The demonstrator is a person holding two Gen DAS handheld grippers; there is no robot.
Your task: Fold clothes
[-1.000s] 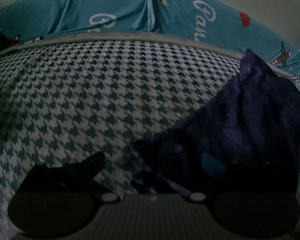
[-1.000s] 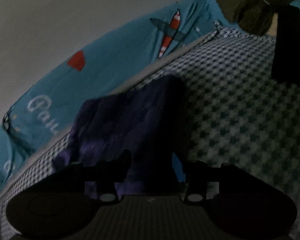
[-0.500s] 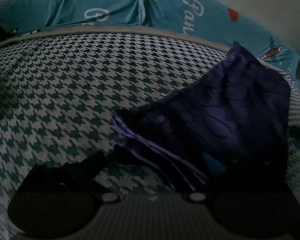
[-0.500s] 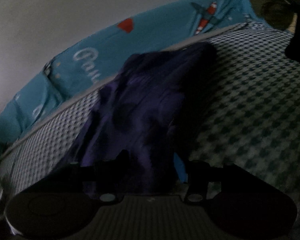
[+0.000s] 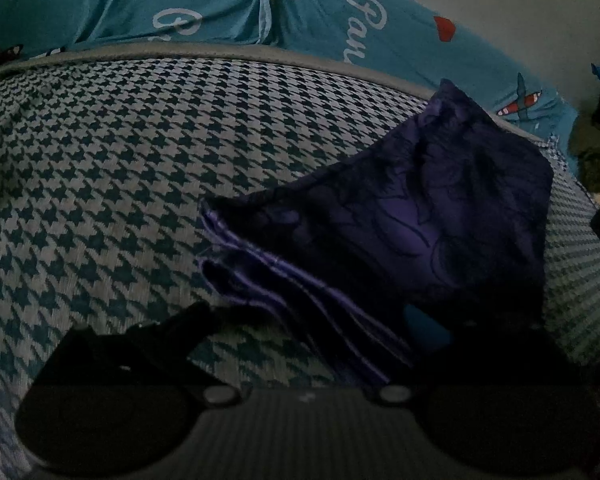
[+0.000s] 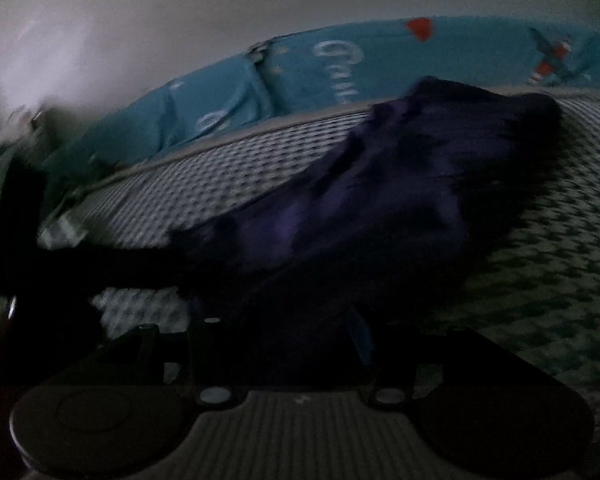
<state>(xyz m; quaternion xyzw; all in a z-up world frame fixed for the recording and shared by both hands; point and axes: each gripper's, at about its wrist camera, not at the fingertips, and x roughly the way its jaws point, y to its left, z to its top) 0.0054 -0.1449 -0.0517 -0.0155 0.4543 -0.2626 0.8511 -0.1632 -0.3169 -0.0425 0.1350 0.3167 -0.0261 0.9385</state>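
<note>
Cloth (image 5: pixel 412 216), dark purple with a faint pattern, lies folded on the houndstooth bed cover (image 5: pixel 112 184), layered edges toward 7 o'clock in the left wrist view. Left gripper (image 5: pixel 320 320): jaws spread wide, cloth between them near the right finger; grip cannot be judged. Right gripper (image 6: pixel 284 344): cloth bunched between its fingers, apparently clamped. Teal printed sheet (image 5: pixel 204 4) at 12 o'clock.

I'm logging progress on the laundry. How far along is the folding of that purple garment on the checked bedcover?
Done: the purple garment already shows several stacked layers along its near edge, so some folds are made. In hand: the right gripper has cloth between its jaws, lifting one side over the houndstooth cover. Left: laying that side down flat. How the left gripper stands is too dark to tell.
</note>
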